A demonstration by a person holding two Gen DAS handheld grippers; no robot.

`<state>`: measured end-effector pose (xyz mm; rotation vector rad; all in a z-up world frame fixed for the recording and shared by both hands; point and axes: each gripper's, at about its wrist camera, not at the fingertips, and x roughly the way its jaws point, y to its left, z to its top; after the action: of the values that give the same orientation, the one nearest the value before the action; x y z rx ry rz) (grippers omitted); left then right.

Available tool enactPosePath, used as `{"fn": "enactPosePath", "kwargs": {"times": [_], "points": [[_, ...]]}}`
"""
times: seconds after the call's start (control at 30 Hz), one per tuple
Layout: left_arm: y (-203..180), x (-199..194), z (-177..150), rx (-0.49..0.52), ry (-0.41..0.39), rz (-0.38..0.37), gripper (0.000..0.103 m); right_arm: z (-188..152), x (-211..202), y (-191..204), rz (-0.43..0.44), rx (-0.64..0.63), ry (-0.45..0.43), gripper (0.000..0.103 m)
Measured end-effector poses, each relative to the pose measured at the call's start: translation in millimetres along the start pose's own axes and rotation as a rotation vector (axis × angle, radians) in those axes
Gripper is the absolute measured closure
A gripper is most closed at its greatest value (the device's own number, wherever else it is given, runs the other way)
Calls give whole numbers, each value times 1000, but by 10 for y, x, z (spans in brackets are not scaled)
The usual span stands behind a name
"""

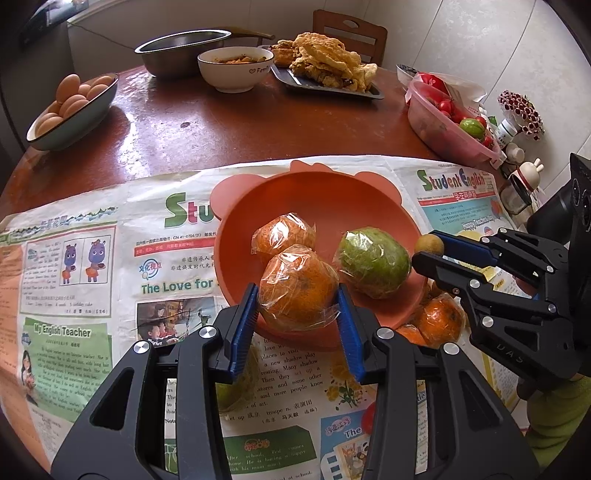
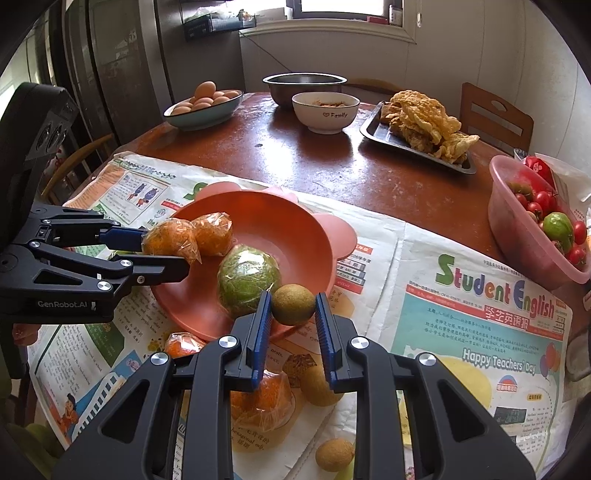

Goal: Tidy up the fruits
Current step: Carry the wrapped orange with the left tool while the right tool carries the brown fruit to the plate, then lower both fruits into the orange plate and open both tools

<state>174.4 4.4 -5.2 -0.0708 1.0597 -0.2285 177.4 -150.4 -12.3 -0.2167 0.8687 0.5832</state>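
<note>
Hovering over the round salmon-pink plastic bowl (image 2: pixel 295 236), the left claw (image 1: pixel 297 299) is pinching a film-wrapped orange (image 1: pixel 298 286) while the right claw (image 2: pixel 293 304) is gripping a small brown-green fruit (image 2: pixel 293 303), both risking slipping on slick wrap or colliding above the crowded rim.

Round reddish-brown table (image 2: pixel 369 177), wooden chair (image 2: pixel 496 116), white tiled walls (image 1: pixel 480 44), bright window (image 2: pixel 343 5)
</note>
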Motion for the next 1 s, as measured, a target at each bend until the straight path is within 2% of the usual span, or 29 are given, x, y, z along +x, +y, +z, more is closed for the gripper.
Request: {"fn": "enactPosePath", "kwargs": {"times": [1.0], "points": [[66,75,75,-1,3,-6,69,143,284,70,15,-97,57,79]]}}
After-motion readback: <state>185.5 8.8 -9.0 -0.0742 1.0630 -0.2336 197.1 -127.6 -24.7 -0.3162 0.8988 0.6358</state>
